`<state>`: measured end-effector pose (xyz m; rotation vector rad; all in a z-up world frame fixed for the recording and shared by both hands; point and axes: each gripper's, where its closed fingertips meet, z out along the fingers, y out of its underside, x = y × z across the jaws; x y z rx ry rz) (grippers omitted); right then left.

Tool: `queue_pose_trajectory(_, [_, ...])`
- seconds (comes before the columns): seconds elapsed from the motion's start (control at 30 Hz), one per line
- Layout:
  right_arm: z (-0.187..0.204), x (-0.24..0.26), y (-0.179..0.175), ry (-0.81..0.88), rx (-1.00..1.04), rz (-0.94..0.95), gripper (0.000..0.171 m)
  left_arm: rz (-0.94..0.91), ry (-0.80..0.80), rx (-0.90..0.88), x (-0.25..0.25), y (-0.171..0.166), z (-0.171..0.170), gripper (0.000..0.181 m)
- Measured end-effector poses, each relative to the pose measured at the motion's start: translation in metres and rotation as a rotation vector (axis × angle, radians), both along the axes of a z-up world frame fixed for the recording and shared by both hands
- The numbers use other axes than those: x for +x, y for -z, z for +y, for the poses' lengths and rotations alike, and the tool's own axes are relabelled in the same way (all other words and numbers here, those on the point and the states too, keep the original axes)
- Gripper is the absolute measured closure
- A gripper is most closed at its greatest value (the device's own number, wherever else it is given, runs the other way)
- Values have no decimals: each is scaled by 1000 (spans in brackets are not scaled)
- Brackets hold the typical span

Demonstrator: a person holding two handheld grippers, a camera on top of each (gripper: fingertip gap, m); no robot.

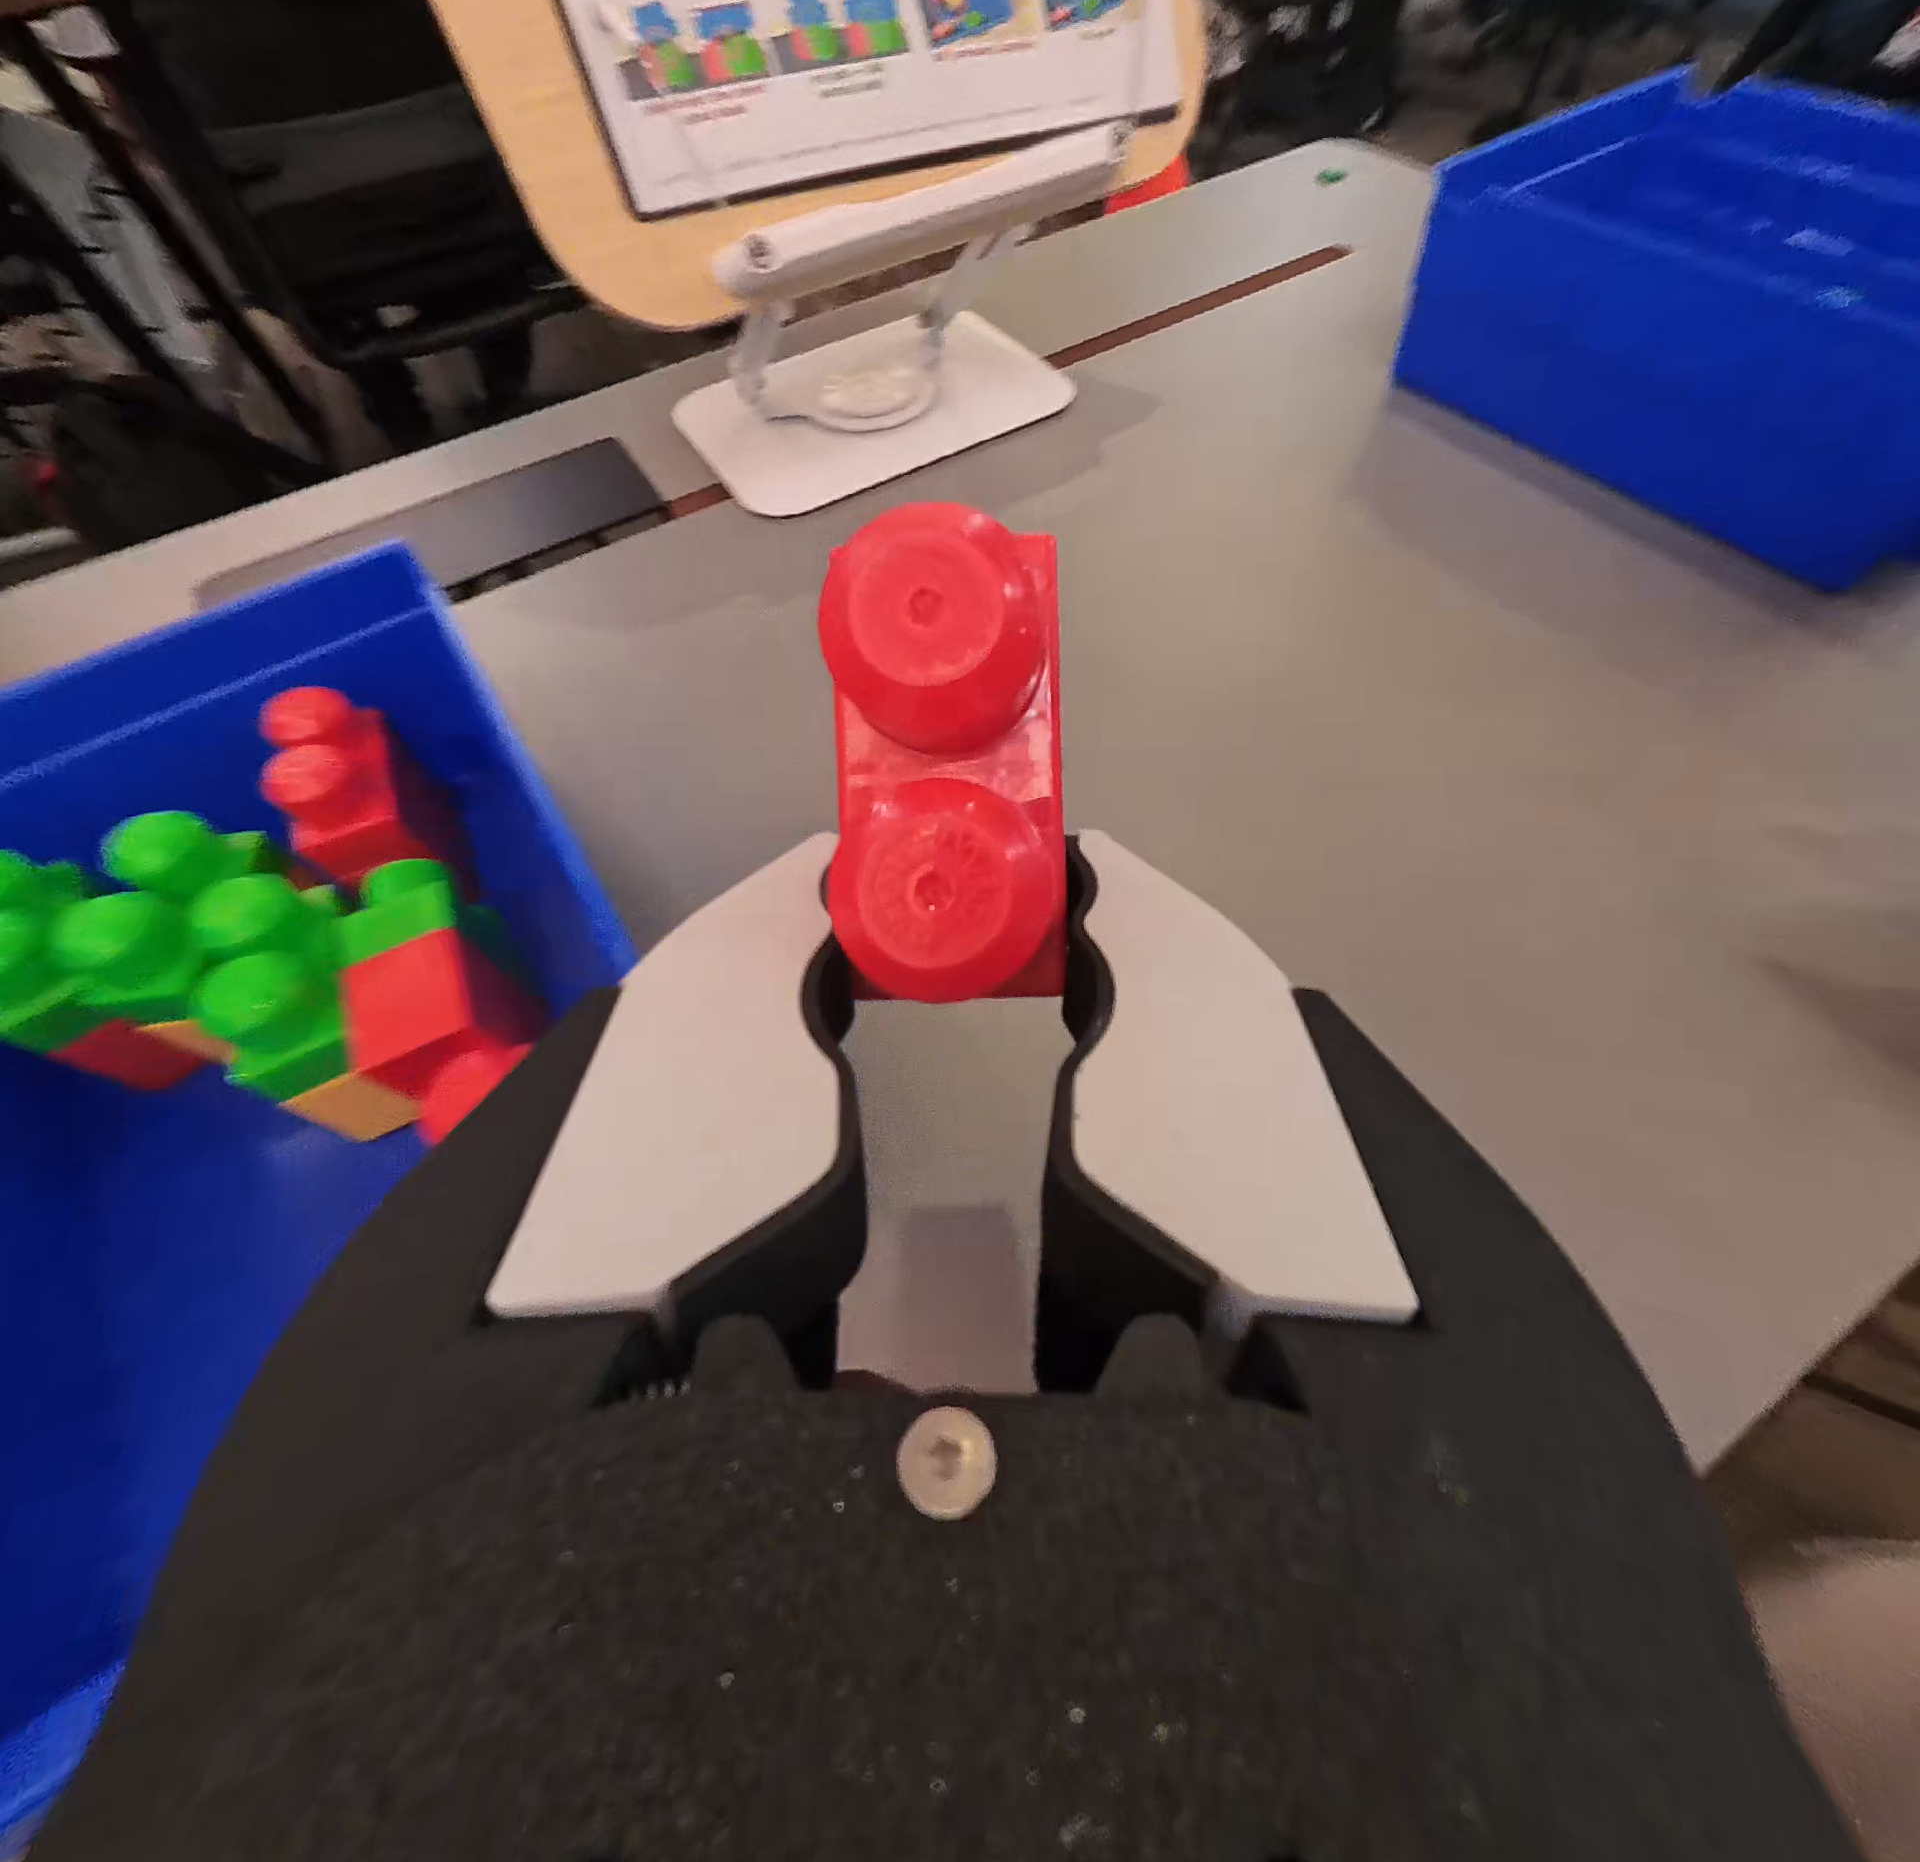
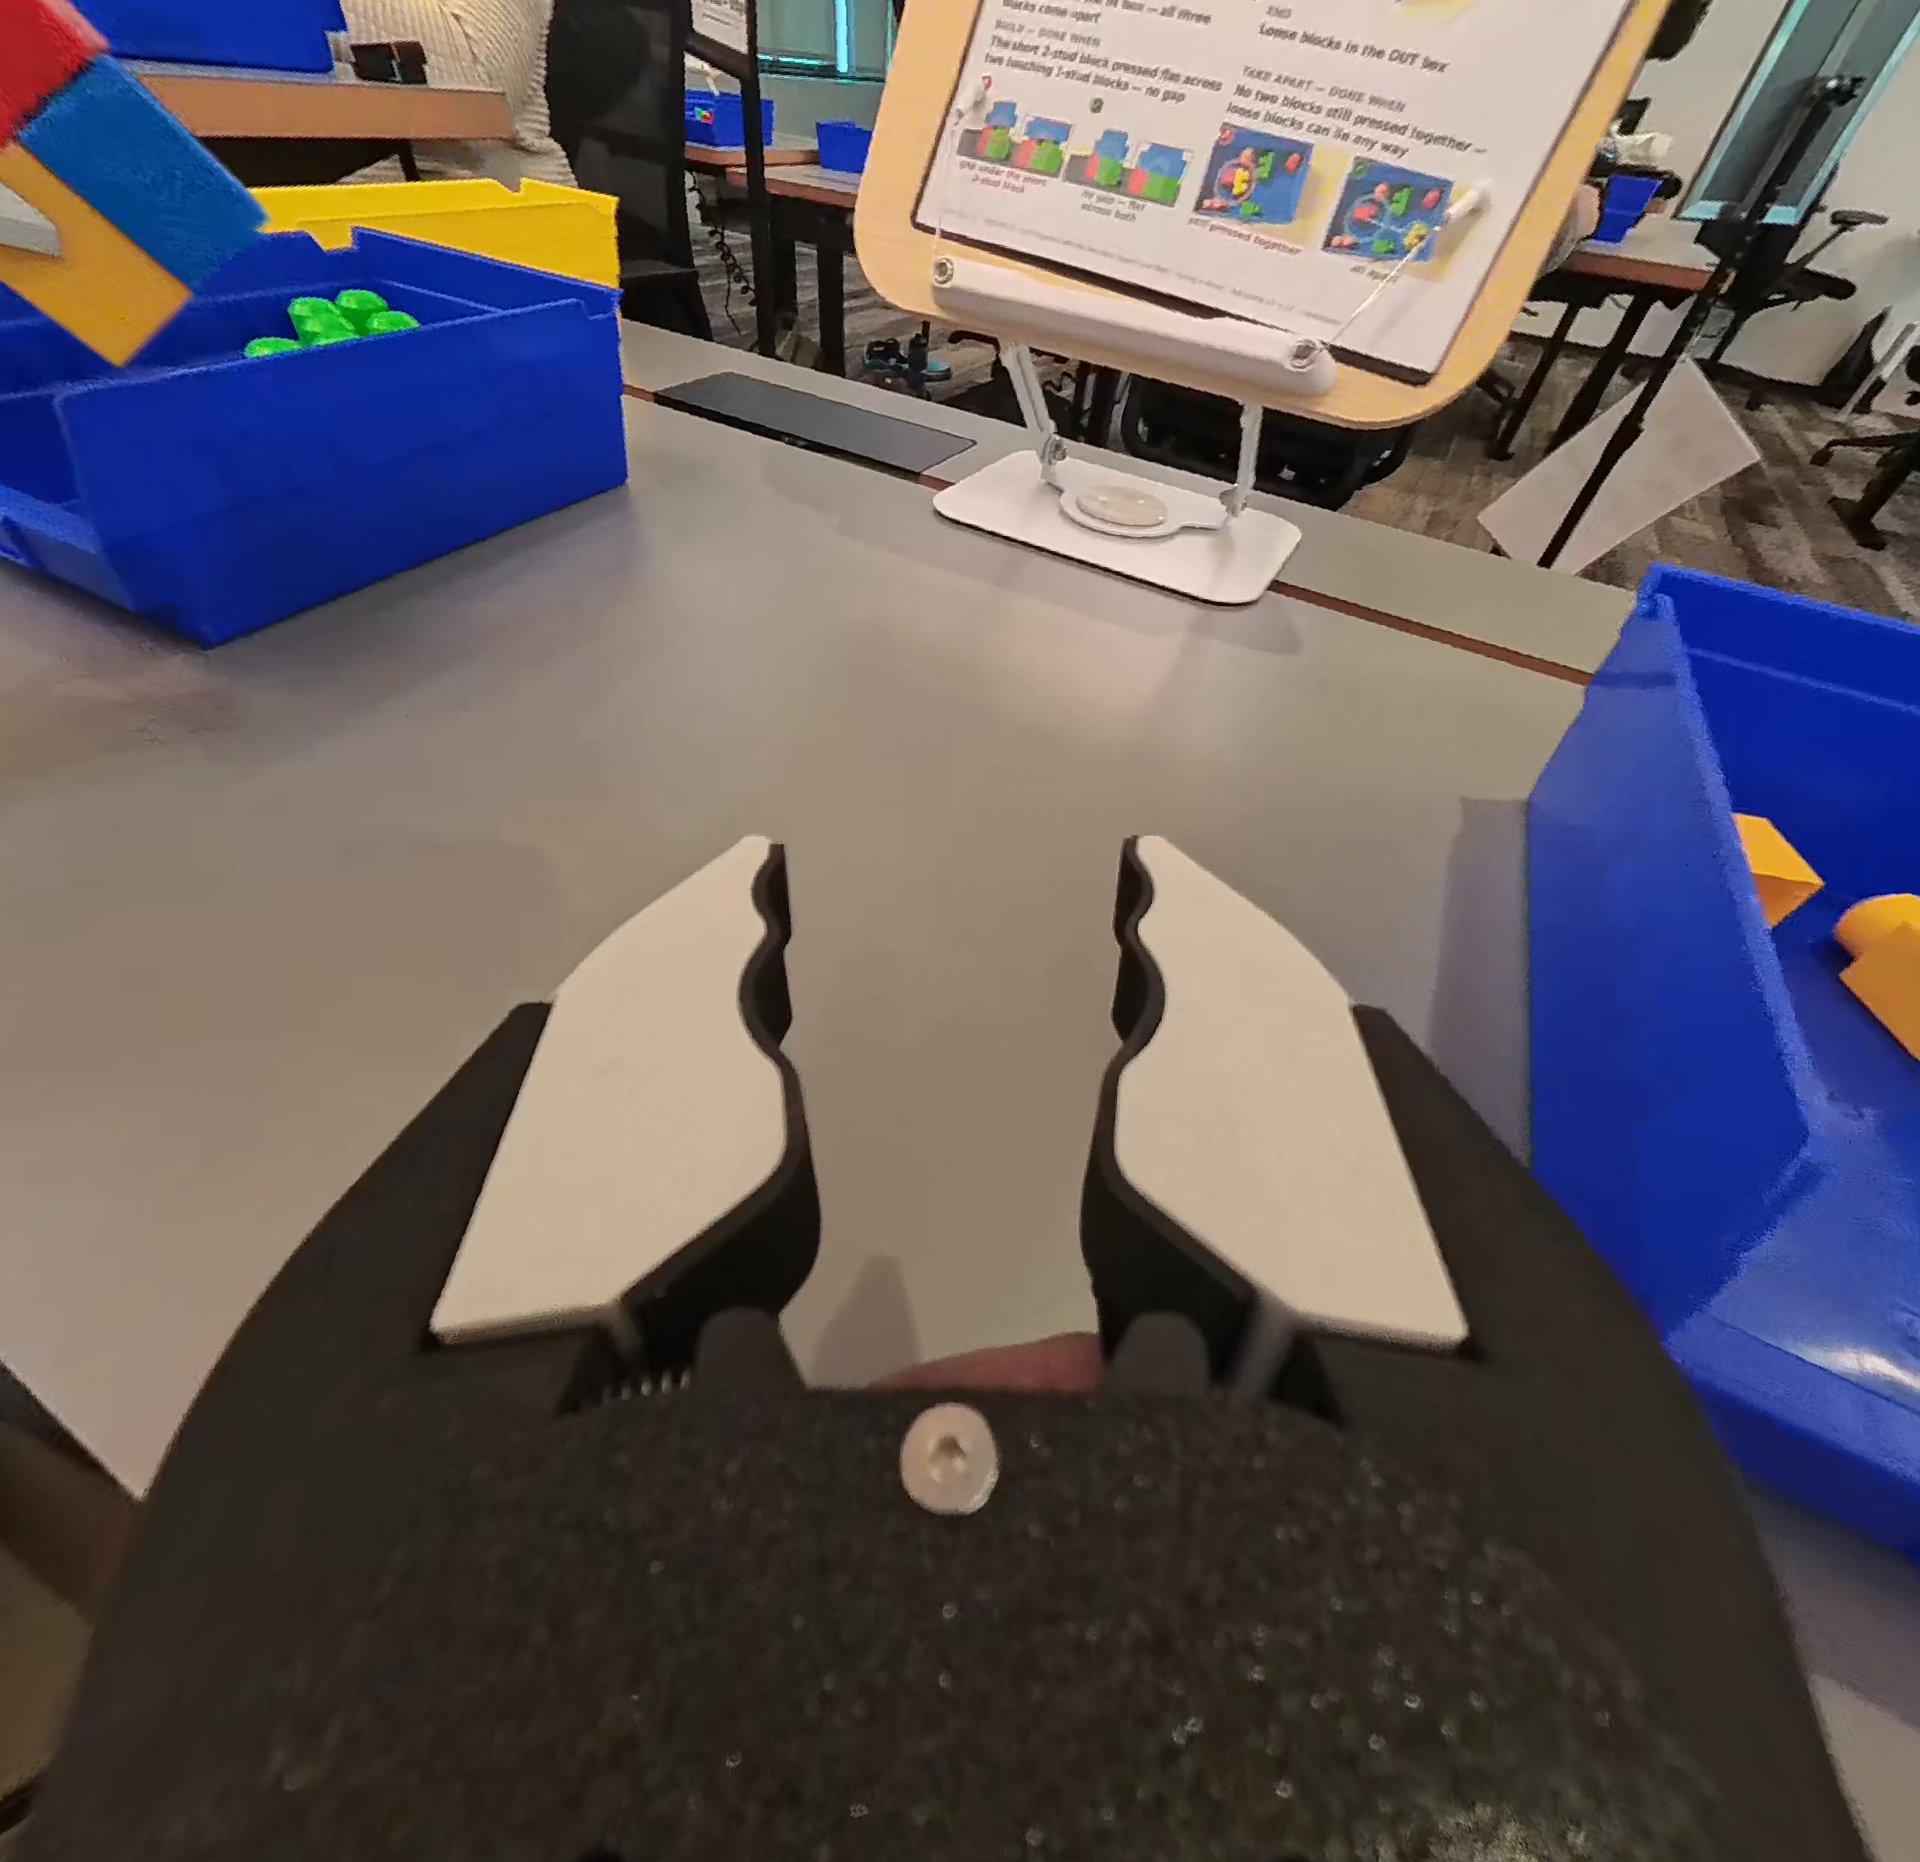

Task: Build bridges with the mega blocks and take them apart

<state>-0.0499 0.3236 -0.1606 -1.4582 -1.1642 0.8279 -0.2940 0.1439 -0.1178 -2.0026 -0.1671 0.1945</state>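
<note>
**Above the grey table: left gripper holds a block, right one empty**

Over the grey tabletop (image 1: 1351, 773), the left gripper (image 1: 951, 913) is clamped on a red two-stud plastic block (image 1: 940, 752), studs facing the camera, block sticking out forward past the fingertips. Just left of it: blue plastic bin (image 1: 156, 1241) with a heap of red and green blocks (image 1: 239, 939). Second blue bin (image 1: 1683, 326) far right. White stand with an instruction sheet on a wooden board (image 1: 873, 399) sits straight ahead at the table's back edge.

Right gripper (image 2: 951, 913): jaws apart, nothing between them, bare table below. Blue bin (image 2: 1662, 981) close on its right holds orange pieces (image 2: 1881, 939).
</note>
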Motion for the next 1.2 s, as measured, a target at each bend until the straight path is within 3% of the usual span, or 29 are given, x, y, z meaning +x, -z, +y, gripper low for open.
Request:
queue_pose_trajectory(0.2, [-29, -28, -20, -349, -25, 30, 110, -227, 314, 120, 68, 2, 37, 145])
queue_pose_trajectory(0.3, [-47, -43, -27, -585, -16, -16, 100, -230, 471, 140, 99, 1, 59, 145])
queue_pose_trajectory(0.47, [-62, -60, -40, -825, -14, -62, 102, -128, 690, 98, 140, 10, 82, 145])
queue_pose_trajectory(0.7, [-68, -70, -21, -941, 37, -206, 107, -43, 853, -17, 168, 27, 92, 144])
queue_pose_trajectory(0.87, [-77, -65, -15, -1003, 58, -211, 131, -20, 902, -58, 177, 37, 94, 145])
queue_pose_trajectory(1.1, [-73, -60, -6, -1013, 102, -246, 134, -13, 911, -19, 182, 40, 95, 145])
queue_pose_trajectory(1.2, [-62, -57, 4, -978, 144, -298, 135, -73, 912, 70, 180, 22, 91, 145])
